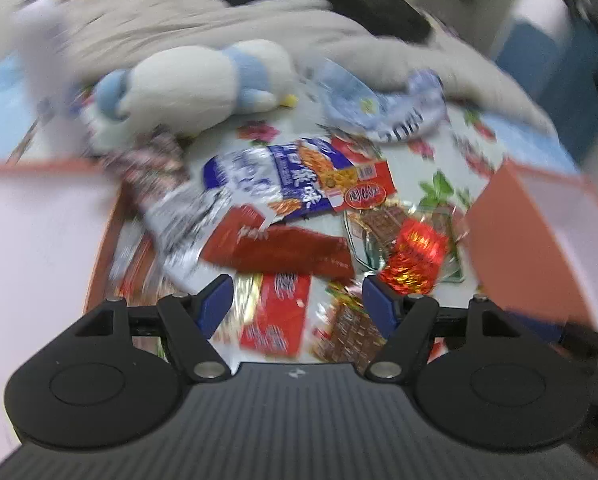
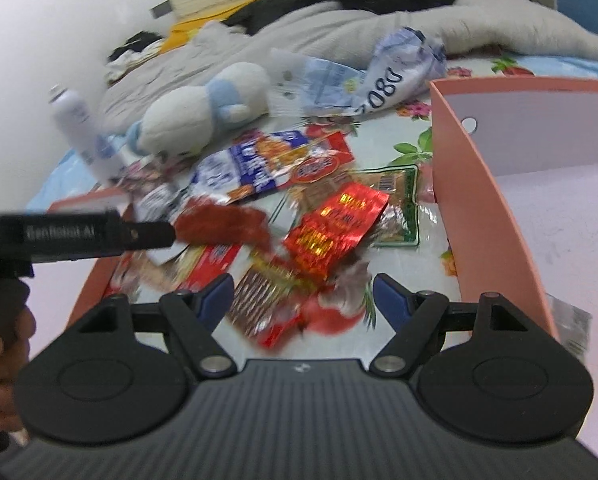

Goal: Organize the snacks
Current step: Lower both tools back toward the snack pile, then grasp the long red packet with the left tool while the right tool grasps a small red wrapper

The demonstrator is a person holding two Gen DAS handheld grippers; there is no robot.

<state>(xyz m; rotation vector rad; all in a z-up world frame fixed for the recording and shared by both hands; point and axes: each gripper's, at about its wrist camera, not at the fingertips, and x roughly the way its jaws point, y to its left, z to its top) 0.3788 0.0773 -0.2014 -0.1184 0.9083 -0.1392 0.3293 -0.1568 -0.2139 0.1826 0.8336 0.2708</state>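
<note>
A heap of snack packets lies on a floral sheet between two pink bins. A long red packet (image 1: 283, 250) and a blue-and-white bag (image 1: 259, 178) lie just ahead of my left gripper (image 1: 298, 300), which is open and empty above them. My right gripper (image 2: 303, 300) is open and empty over small packets, with a shiny red foil packet (image 2: 333, 228) ahead of it. The foil packet also shows in the left wrist view (image 1: 413, 260). The left gripper shows in the right wrist view (image 2: 147, 234), reaching in from the left by the long red packet (image 2: 223, 224).
A pink bin stands on the right (image 2: 471, 200) and another on the left (image 1: 39, 208). A white and blue plush toy (image 1: 195, 80), a white spray bottle (image 2: 83, 132), crumpled plastic bags (image 2: 395, 72) and grey and black clothes lie beyond the snacks.
</note>
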